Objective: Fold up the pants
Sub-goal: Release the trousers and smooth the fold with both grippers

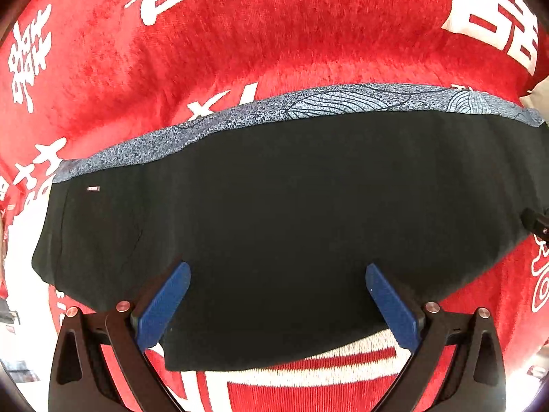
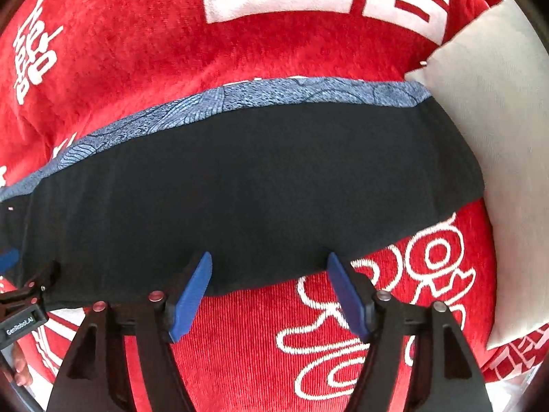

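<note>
Black pants (image 1: 274, 213) lie flat on a red blanket, folded lengthwise, with a blue patterned strip (image 1: 308, 106) along the far edge. The pants also show in the right wrist view (image 2: 247, 185). My left gripper (image 1: 278, 271) is open, its blue fingers over the near part of the pants, holding nothing. My right gripper (image 2: 269, 261) is open at the pants' near edge, empty. The left gripper's body (image 2: 20, 312) shows at the left edge of the right wrist view.
A red blanket (image 2: 171, 51) with white characters covers the surface. A grey-white pillow (image 2: 497, 130) lies at the right, touching the pants' right end. The same blanket (image 1: 171, 51) fills the left wrist view.
</note>
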Demonstrator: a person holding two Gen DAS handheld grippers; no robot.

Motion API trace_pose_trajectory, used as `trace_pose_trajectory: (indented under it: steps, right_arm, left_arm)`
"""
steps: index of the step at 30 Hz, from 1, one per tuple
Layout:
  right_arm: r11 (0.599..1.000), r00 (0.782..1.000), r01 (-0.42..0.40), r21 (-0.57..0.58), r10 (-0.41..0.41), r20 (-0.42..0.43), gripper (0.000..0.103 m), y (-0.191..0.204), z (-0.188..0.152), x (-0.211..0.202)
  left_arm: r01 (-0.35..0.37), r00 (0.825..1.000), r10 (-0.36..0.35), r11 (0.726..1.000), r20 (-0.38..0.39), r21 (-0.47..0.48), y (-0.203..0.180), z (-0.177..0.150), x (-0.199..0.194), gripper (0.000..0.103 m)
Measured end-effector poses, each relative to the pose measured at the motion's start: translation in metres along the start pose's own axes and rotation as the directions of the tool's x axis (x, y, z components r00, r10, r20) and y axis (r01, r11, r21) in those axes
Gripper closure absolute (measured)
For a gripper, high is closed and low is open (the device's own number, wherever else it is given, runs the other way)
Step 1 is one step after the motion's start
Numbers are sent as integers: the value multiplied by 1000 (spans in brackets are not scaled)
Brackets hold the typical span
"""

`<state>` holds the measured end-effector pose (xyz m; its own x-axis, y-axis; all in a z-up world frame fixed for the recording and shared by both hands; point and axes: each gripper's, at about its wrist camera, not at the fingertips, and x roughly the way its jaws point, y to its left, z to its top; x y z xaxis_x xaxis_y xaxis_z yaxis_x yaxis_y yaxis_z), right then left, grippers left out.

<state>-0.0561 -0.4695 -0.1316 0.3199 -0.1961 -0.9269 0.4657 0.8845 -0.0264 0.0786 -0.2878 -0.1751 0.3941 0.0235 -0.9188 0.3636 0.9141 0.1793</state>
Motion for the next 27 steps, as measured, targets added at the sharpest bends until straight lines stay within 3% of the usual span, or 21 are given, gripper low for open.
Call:
trace_pose_trajectory:
  steps: [4,12,18,24,27]
  right_arm:
    - [999,1000,10,33,-11,19,29,-5,-9,-12]
    - [985,995,-99,140,99,1,29,-24,-26,-22]
    - [972,990,-135,192,139,-6,29,-39,-35,-19]
    - [950,980,-190,250,197,-4,29,-56,-45,-18]
    - [916,965,-253,312,262,15,29,-73,-58,-20]
  left_arm:
    - [-3,1000,3,1000,-14,19,-1,-3,3,0]
    - [-2,1000,2,999,-7,32,-1,-4,7,0]
    - [-20,1000,20,999,-6,40,-2,-2,12,0]
    - [-38,999,38,998,-4,55,-5,0,13,0]
    - [-42,999,43,997,-12,61,-5,2,12,0]
